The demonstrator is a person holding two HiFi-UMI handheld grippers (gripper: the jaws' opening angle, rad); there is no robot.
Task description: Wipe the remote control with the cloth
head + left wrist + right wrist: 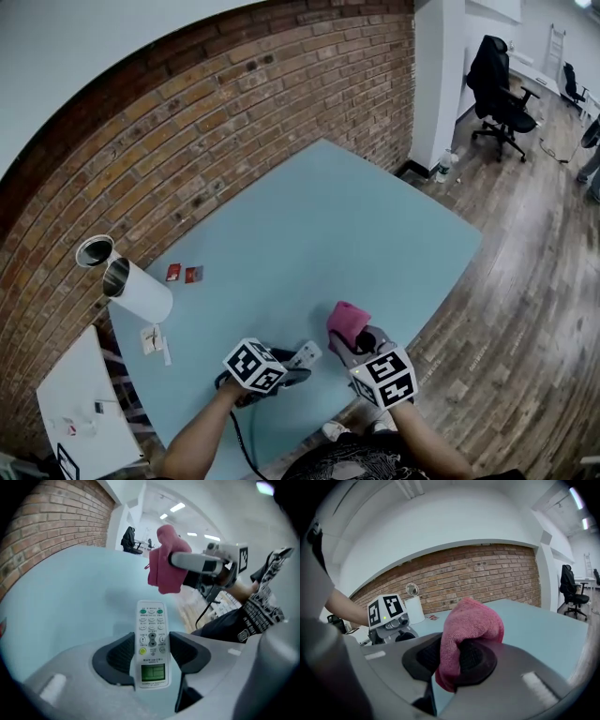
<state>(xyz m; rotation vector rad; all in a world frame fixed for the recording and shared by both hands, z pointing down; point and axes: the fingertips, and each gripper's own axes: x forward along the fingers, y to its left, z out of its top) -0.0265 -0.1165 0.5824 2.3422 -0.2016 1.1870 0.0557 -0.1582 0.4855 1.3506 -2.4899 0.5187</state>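
Clearly, at the lower left of the head view, the white rectangular plastic remote control (151, 618) is clamped by its long edges in the left gripper (151, 644). It is kept buttons-up above the pale blue table (309, 234), seemingly so its face is exposed for wiping. Just right of it, the folded pink terry cloth (471, 620) is pinched tightly in the right gripper (451, 660). A bulging wad is left protruding as a pad, not yet touching the remote control.

White remote (151, 620), buttons up, green screen nearest, clamped in the left gripper (151, 641) at lower centre. Pink cloth (473, 620), bunched, pinched in the right gripper (451, 657), centre frame.
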